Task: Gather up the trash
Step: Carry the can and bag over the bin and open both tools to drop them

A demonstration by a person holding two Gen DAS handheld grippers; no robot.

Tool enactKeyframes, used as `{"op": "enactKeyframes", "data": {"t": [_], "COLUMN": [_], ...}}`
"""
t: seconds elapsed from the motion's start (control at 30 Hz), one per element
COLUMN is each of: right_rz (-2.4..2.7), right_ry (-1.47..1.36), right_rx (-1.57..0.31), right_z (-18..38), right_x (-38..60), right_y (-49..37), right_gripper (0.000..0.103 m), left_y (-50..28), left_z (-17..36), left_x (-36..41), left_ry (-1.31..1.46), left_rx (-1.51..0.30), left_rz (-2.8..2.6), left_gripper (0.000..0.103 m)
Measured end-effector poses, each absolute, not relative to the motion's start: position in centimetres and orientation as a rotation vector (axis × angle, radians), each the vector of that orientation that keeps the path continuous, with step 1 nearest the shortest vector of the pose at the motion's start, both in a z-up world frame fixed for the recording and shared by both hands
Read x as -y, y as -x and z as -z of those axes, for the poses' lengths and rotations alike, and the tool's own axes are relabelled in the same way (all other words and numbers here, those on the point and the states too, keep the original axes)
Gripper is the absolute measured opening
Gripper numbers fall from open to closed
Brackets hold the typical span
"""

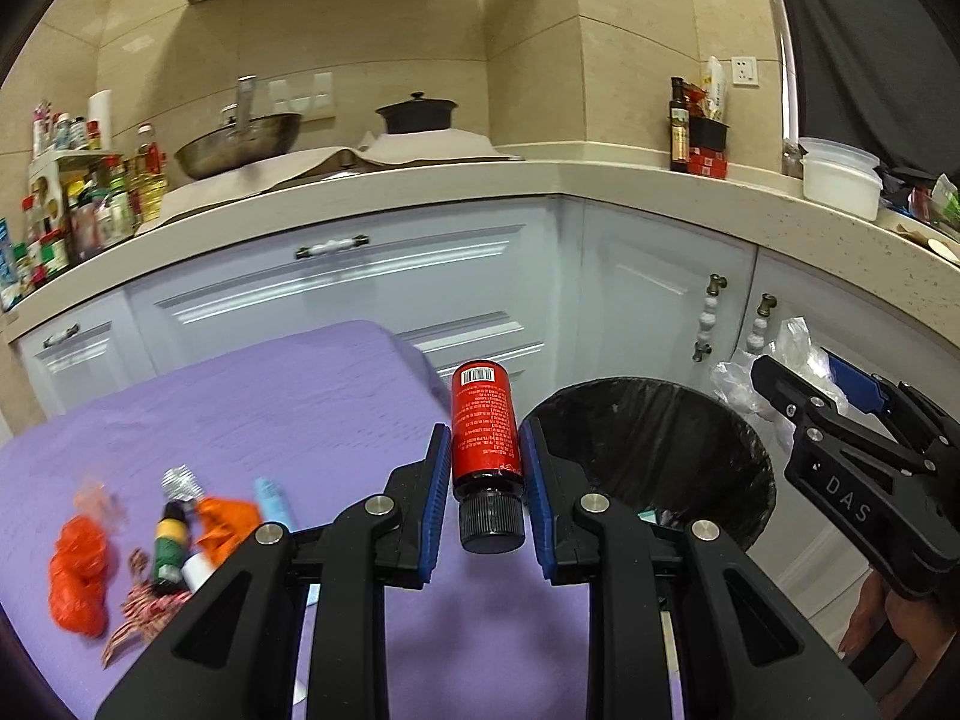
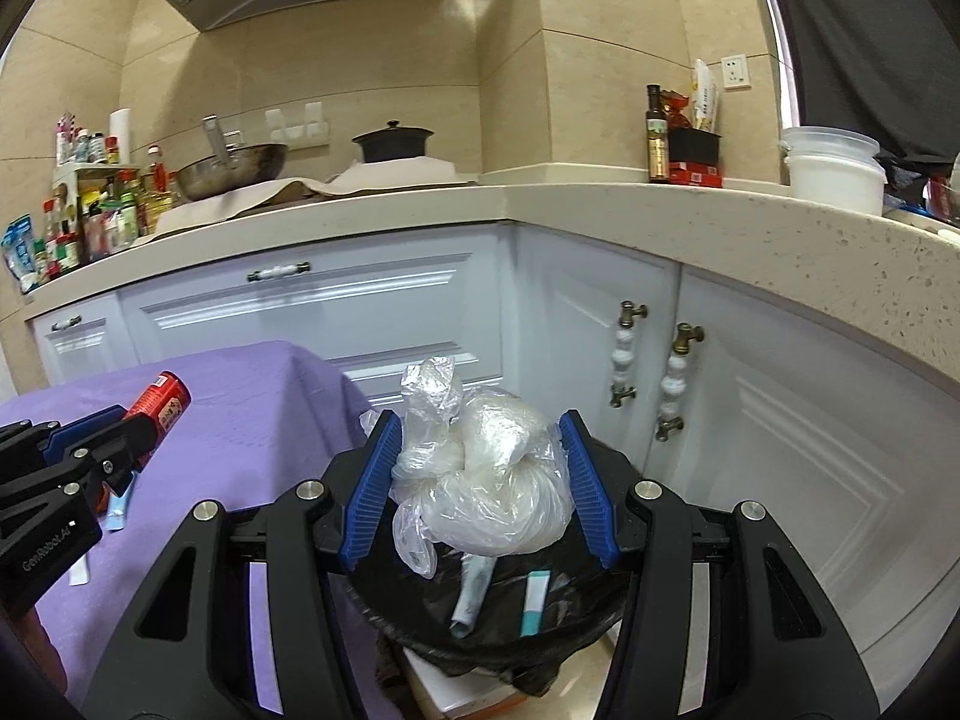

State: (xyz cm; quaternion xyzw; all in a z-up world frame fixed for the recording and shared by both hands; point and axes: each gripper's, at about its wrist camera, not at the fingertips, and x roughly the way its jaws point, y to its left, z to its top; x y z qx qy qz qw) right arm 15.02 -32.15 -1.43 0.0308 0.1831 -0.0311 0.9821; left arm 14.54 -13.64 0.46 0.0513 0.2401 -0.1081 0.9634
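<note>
Clearly the left gripper (image 1: 485, 468) is clamped on a red bottle (image 1: 485, 429), its blue pads pressing the label on both sides. The bottle's long axis runs along the fingers: its black ribbed cap (image 1: 492, 525) points back toward the camera and its barcoded base points away, toward the white cabinets (image 1: 336, 294). It is held in the air over the edge of the purple-covered worktop (image 1: 270, 402), just beside the bin (image 1: 654, 450) with its black liner.

The right gripper (image 2: 480, 480) is clamped on a knotted clear plastic bag (image 2: 486, 480) holding something pale, with the bag bulging between the pads. A loose twist of plastic stands up from its left side. The bag hangs directly above the bin (image 2: 510, 618).

Only the left wrist view shows the litter left on the worktop: a crumpled orange bag (image 1: 78, 576), a small green and yellow bottle (image 1: 170, 546), an orange scrap (image 1: 225, 525), a pale blue tube (image 1: 273, 498) and a red-and-white striped ribbon (image 1: 141, 606). It also catches the right gripper (image 1: 798, 396) from the side, over the bin's far rim.

Only the right wrist view looks into the bin, where a grey tube (image 2: 474, 594) and a white and teal tube (image 2: 534, 600) lie on the liner. It shows the left gripper (image 2: 129, 429) at the left edge, the red bottle (image 2: 161, 402) jutting from it up and to the right.
</note>
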Motion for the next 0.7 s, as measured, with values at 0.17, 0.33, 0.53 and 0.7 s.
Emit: {"op": "enactKeyframes", "data": {"t": [0.17,0.33,0.53,0.7], "right_rz": [0.080,0.094,0.113,0.127], "right_ry": [-0.069,-0.076,-0.095,-0.105], "right_rx": [-0.369,-0.374,-0.382,-0.391], "right_z": [1.8,2.5,3.3,4.0], "right_x": [33.7,34.9,36.3,37.0], "right_y": [-16.1,-17.2,-18.3,-19.1], "right_gripper": [0.053,0.053,0.053,0.053], "left_y": [-16.2,-18.0,-19.7,-20.8], "left_z": [-0.3,0.3,1.3,1.8], "left_x": [15.9,17.9,19.4,20.3], "left_ry": [-0.122,-0.145,-0.161,-0.166], "left_rx": [-0.490,-0.506,-0.532,-0.544], "left_rz": [0.236,0.250,0.252,0.253], "left_gripper": [0.025,0.025,0.025,0.025]}}
